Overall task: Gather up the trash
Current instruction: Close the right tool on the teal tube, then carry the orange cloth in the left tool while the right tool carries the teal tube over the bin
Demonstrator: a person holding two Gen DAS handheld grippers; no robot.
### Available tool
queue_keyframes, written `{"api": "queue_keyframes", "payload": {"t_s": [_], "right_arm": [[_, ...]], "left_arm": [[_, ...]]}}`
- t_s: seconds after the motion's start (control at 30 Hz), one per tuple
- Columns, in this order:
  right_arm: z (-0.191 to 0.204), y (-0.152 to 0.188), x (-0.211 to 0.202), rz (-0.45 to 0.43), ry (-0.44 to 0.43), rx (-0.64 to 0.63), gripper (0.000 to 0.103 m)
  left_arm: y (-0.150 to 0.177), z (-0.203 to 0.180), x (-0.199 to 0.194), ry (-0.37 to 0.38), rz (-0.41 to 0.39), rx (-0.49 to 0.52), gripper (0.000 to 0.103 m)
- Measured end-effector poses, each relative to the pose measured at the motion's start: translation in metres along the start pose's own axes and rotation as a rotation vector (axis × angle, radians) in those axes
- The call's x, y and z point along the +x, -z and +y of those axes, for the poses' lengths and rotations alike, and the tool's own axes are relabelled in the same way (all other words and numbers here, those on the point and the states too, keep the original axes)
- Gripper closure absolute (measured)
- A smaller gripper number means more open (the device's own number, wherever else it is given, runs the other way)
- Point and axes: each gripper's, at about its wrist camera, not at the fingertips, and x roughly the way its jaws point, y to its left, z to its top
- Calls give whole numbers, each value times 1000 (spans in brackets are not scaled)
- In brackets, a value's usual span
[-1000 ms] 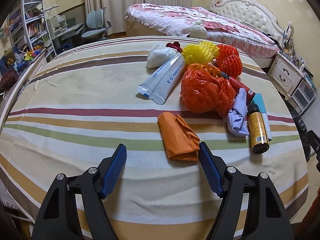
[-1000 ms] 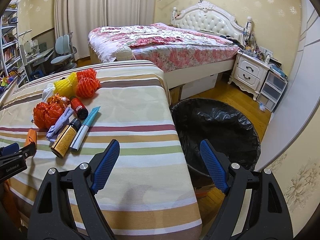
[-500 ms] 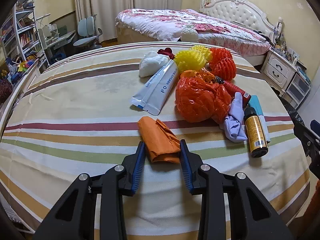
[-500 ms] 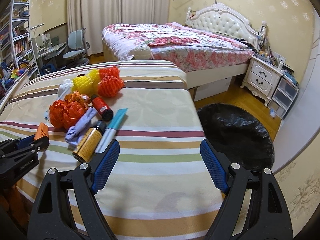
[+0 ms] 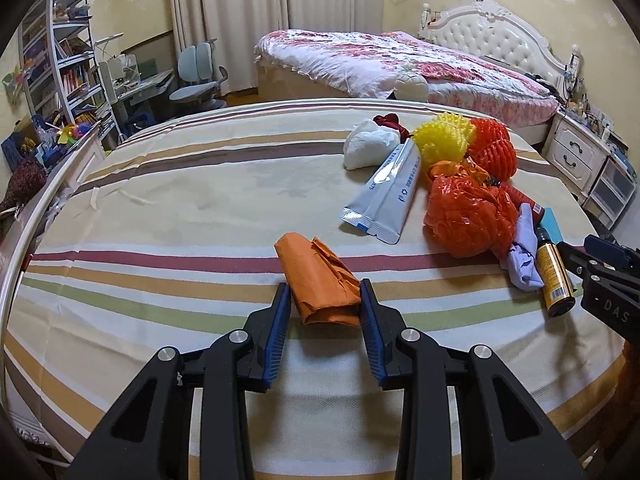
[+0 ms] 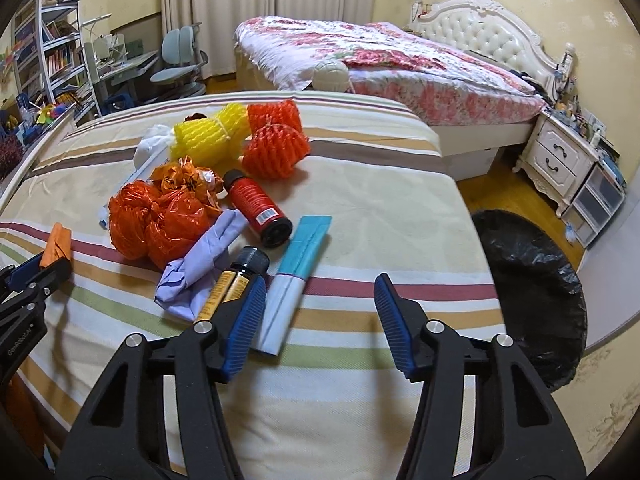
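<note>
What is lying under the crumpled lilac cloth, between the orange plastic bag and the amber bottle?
Only the striped tablecloth shows around the lilac cloth. Its edge touches the orange bag and amber bottle. Whatever lies beneath is covered.

Orange folded paper wad (image 5: 320, 280): creased, lying flat on the striped bedcover, near edge.
Orange plastic bag (image 6: 160, 220): knotted, bulging, right of the wad.
Lilac crumpled cloth (image 6: 200, 268): against the bag's near right side.
Amber bottle (image 6: 236, 280), black cap: on its side, touching the cloth.
Red bottle (image 6: 256, 204): on its side, farther back.
Teal-and-white tube (image 6: 296, 276): flat, right of the amber bottle.
White pouch (image 5: 388, 196): flat, left of the bag.
Yellow foam net (image 6: 212, 136), orange foam nets (image 6: 276, 140), white wad (image 5: 368, 148): far end.
Black-lined bin (image 6: 532, 288): on the floor, right.
</note>
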Motion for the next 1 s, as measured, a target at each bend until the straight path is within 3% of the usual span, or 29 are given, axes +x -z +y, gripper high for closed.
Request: {"api": "queue_keyframes", "payload": {"t_s": [0.07, 0.3, 0.67, 1.0], "right_arm": [[2, -1, 5, 18, -15, 0, 64], [-6, 2, 5, 28, -36, 22, 86], [-24, 14, -8, 0, -56, 60, 88], [-68, 18, -43, -88, -1, 130, 88]], "left_arm": [[0, 3, 1, 11, 3, -13, 68], [2, 4, 2, 29, 2, -25, 68], [3, -1, -8, 28, -34, -19, 68], [-8, -47, -35, 118, -113, 22, 68]]}}
